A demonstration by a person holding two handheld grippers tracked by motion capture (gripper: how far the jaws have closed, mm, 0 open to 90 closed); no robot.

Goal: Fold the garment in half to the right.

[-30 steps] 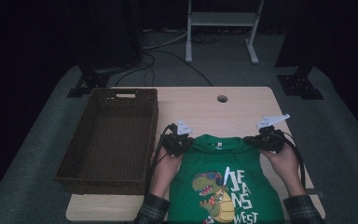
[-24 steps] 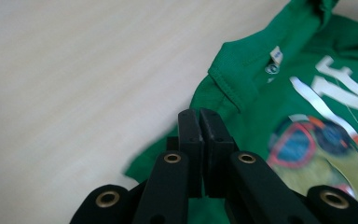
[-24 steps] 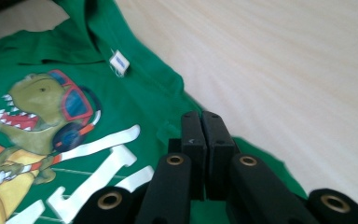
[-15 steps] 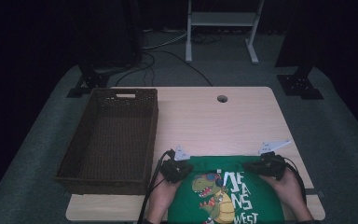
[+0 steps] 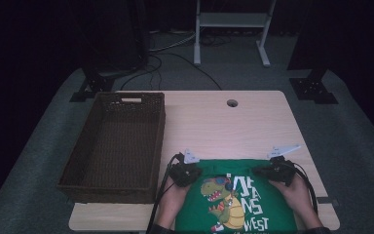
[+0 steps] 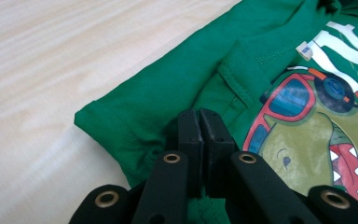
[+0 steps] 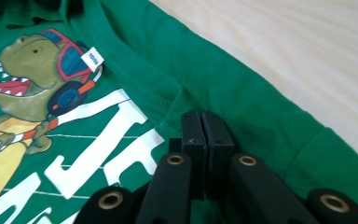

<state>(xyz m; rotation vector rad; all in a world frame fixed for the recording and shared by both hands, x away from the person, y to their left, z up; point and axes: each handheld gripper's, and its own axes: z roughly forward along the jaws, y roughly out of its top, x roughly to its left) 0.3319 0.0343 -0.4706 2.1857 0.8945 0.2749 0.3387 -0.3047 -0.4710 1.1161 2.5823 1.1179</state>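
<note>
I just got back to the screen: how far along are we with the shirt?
Done: the green shirt lies print-up at the table's near edge. In hand: the left hand-held gripper and right hand-held gripper are each shut on shirt fabric near the collar. Left: it looks unfolded, and the basket holds nothing.

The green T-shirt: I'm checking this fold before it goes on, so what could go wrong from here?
1. The green T-shirt hangs past the near edge of the table; if either grip lets go, it may slide off.
2. The left gripper and right gripper each pinch only a small bunch of cloth at the shoulders, so the fabric could slip out or wrinkle.
3. The wicker basket sits close beside the left gripper; a sideways swing could knock it.
</note>
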